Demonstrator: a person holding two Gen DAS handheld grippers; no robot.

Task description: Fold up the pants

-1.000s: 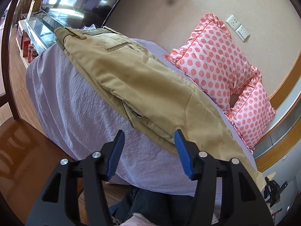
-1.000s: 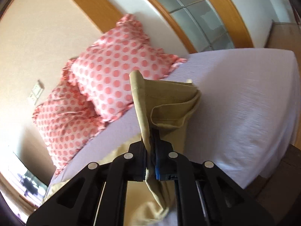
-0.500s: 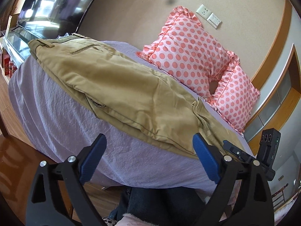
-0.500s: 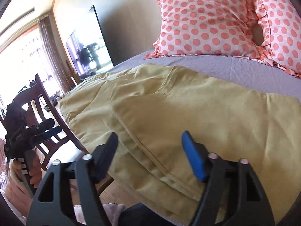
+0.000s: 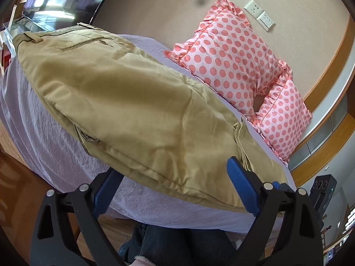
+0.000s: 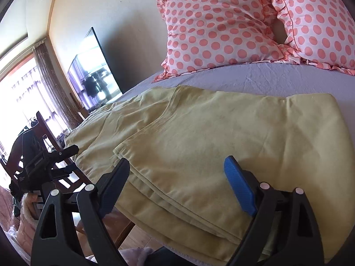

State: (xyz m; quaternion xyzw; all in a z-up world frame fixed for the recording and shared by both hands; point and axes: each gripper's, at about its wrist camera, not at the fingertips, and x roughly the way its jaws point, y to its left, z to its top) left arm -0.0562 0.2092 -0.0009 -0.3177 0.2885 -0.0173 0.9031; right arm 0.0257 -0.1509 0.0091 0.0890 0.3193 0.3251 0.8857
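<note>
The tan pants [image 5: 124,102] lie folded in layers along the near edge of the bed, waistband and pockets to the far left. In the right wrist view the pants [image 6: 233,137] show stacked leg hems at the near edge. My left gripper [image 5: 175,188] is open, its blue pads on either side of the pants' near folded edge. My right gripper [image 6: 177,181] is open and empty, just above the folded leg end. The left gripper [image 6: 44,161] also shows at the left of the right wrist view.
The bed has a lilac sheet [image 5: 44,137]. Two pink polka-dot pillows [image 5: 235,55] lean on the wall at the head. A TV [image 6: 93,71] and a wooden chair [image 6: 46,133] stand beyond the bed's left end. Wooden floor [image 5: 13,177] lies below.
My right gripper let go of the pants leg it was shut on and now hovers open over the folded stack. My left gripper opened wider and moved in to the pants' edge.
</note>
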